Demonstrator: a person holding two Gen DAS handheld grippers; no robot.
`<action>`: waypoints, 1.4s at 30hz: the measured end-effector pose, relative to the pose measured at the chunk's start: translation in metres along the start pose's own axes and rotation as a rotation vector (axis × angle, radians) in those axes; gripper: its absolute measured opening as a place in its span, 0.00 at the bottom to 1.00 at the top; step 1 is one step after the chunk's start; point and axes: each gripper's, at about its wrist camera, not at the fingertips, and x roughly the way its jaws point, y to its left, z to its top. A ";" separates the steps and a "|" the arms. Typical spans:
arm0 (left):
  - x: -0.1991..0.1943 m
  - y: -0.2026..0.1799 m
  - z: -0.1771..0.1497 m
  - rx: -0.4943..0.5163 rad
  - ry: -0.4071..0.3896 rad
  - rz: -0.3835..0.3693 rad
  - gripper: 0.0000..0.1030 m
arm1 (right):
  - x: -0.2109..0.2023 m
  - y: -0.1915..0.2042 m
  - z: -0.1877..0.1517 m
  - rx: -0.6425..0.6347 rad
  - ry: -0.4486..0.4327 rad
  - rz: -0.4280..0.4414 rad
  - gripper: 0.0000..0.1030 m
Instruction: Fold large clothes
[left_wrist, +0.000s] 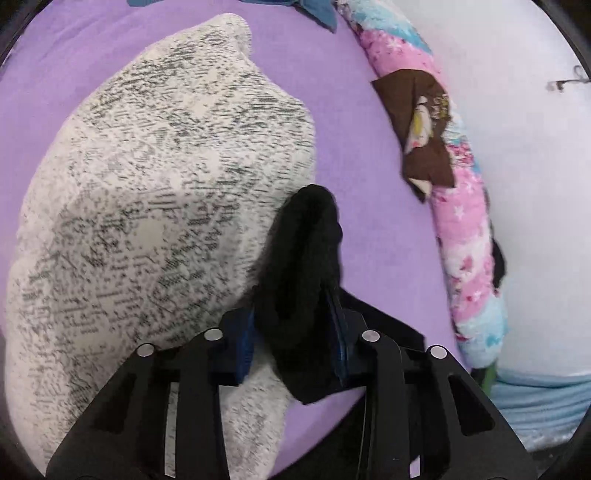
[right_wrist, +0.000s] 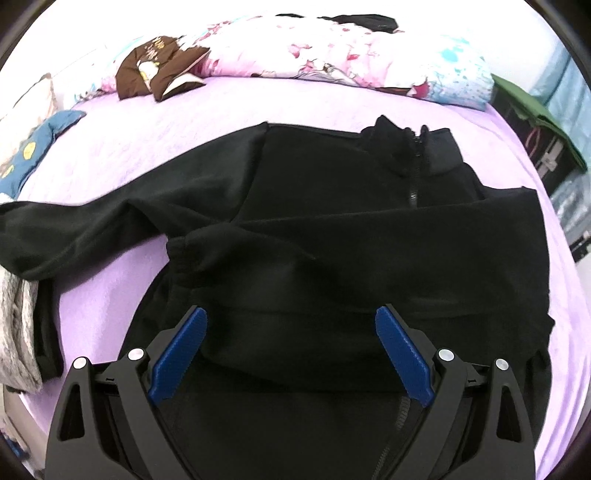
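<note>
Black linkages fill the bottom of both views, and between them we see our left gripper (left_wrist: 299, 332) with its blue pads pinched on a bunched fold of black fleece, the sleeve end of the black zip-neck fleece jacket (right_wrist: 332, 240); the pads themselves are mostly buried in the cloth, so only slivers of blue show. Left of that fold in the left wrist view lies a cream garment flecked with grey (left_wrist: 155, 206), spread over the purple bed sheet (left_wrist: 376, 221), its lower edge cut off by the gripper body. Along the right side runs a rolled pink and light-blue floral quilt (left_wrist: 465, 229) with a small brown garment (left_wrist: 424, 122) draped on it; beyond that the picture washes out to white and we cannot make out what is there. In the right wrist view our right gripper (right_wrist: 291, 354) hangs over the jacket's lower front with its blue pads wide apart and nothing between them. The jacket lies flat in the middle of the frame, collar and zip toward the upper right, one sleeve folded across the chest, the other stretched out to the left edge, where its end leaves the picture. A blue item (right_wrist: 40, 144) at the left edge is too cropped to identify.
</note>
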 end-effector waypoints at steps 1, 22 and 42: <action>-0.002 -0.001 0.001 0.008 -0.010 0.005 0.23 | 0.001 -0.002 0.000 0.001 0.001 0.001 0.88; -0.051 -0.241 -0.156 0.604 -0.188 0.013 0.14 | -0.026 -0.091 0.091 0.124 0.060 0.361 0.89; -0.009 -0.401 -0.429 1.275 -0.255 -0.042 0.14 | -0.062 -0.107 0.203 0.453 0.573 0.947 0.75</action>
